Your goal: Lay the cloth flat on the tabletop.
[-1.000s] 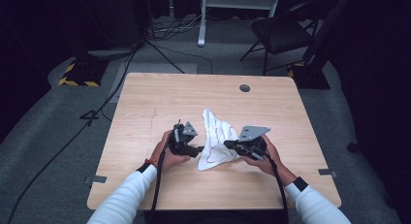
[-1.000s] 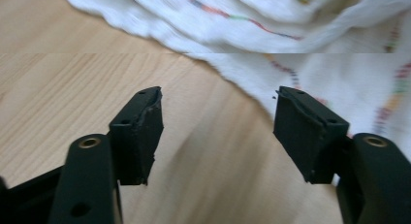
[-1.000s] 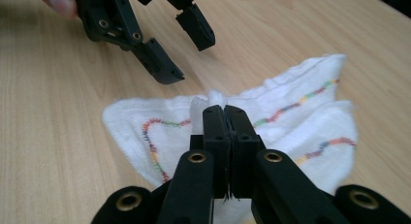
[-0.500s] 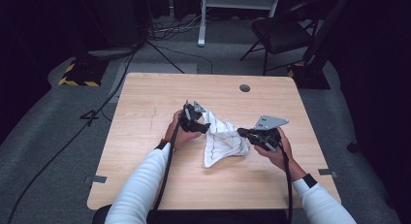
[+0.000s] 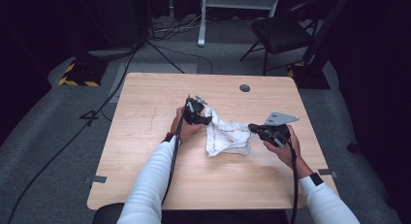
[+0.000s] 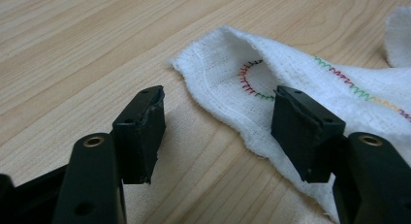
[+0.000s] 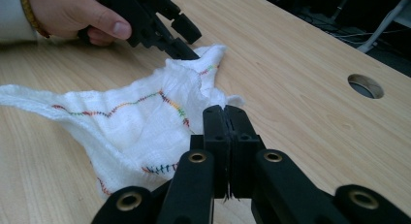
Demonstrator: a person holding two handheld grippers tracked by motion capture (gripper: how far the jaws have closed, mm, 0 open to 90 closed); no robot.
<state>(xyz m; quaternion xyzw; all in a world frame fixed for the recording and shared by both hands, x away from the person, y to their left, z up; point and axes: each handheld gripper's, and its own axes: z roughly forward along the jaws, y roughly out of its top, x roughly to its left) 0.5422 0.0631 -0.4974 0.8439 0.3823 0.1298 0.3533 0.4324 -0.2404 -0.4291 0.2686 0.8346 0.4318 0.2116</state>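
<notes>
The left gripper [image 5: 202, 118] has moved up the counter [image 5: 145, 185] to the white cloth [image 5: 228, 136]'s far corner; its fingers [image 6: 140, 132], just closing, stand half open astride the edge, gripping nothing. The right gripper [image 5: 253, 129] stays clamped on the near corner, so spreading looks next.

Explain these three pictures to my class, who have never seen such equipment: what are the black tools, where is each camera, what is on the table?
No robot: a person holds black tongs in each hand. One camera looks down from above; two ride on the tongs, looking along their jaws. On the table lies a white cloth with coloured stitching. The right tongs are shut, apparently pinching its edge. The left tongs are open and have just been closing, with a cloth corner between the jaws, ungripped.
</notes>
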